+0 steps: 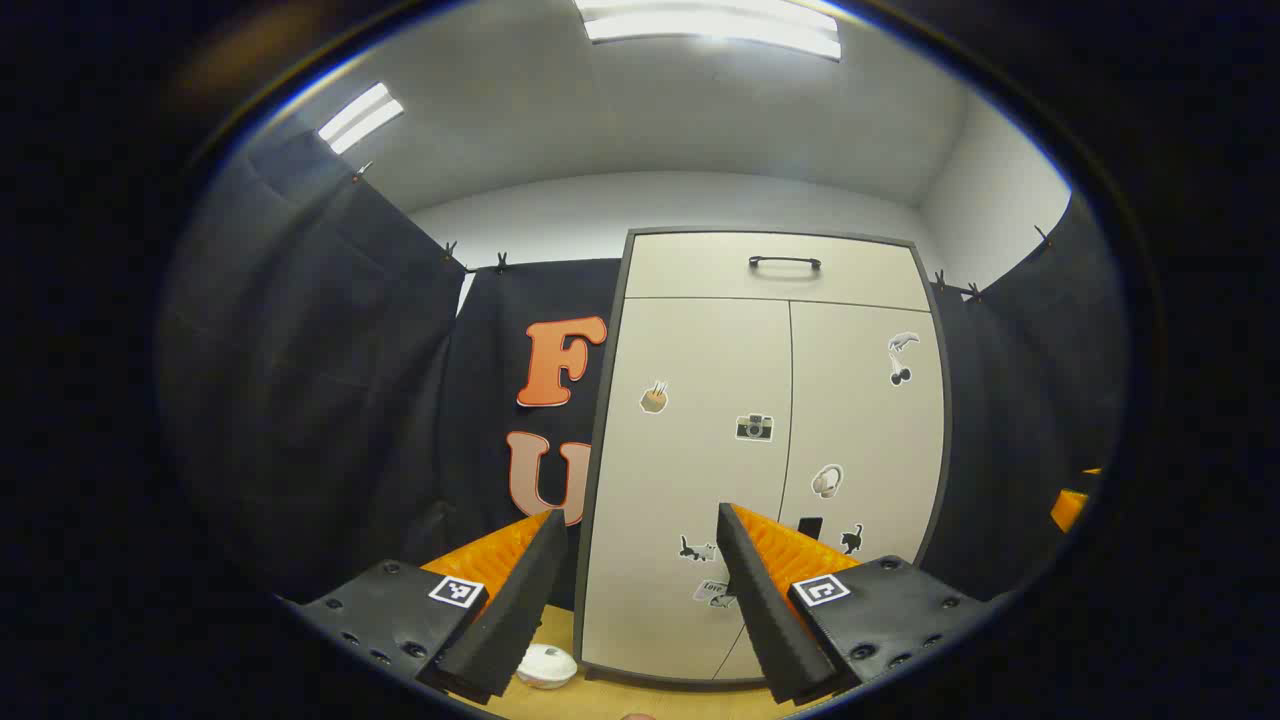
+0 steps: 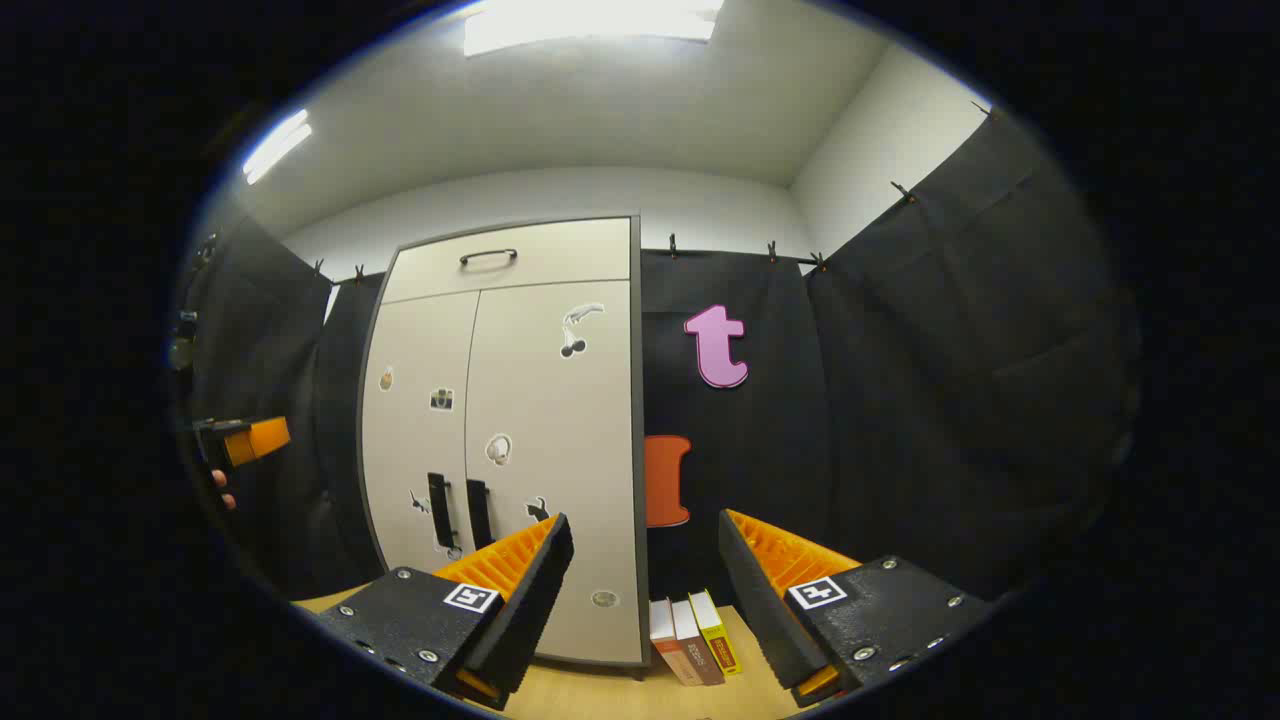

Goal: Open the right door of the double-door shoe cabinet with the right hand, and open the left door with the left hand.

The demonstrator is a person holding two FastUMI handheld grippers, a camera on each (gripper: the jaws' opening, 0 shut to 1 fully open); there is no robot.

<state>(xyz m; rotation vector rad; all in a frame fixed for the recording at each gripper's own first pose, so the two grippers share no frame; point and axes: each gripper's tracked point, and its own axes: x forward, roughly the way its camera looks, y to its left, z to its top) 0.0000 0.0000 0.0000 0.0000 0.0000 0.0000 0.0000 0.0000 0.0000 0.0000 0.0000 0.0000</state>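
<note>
Ahead of our left gripper (image 1: 640, 560) and right gripper (image 2: 645, 565), both released, we see the shoe cabinet (image 1: 765, 400), cream-coloured, stickered, doors closed.

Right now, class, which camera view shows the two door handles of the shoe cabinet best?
The right gripper view: both door handles stand clear on the shoe cabinet, beside the open right tongs. In the left gripper view, one finger of the open left tongs hides the left handle; the right handle peeks out.
</note>
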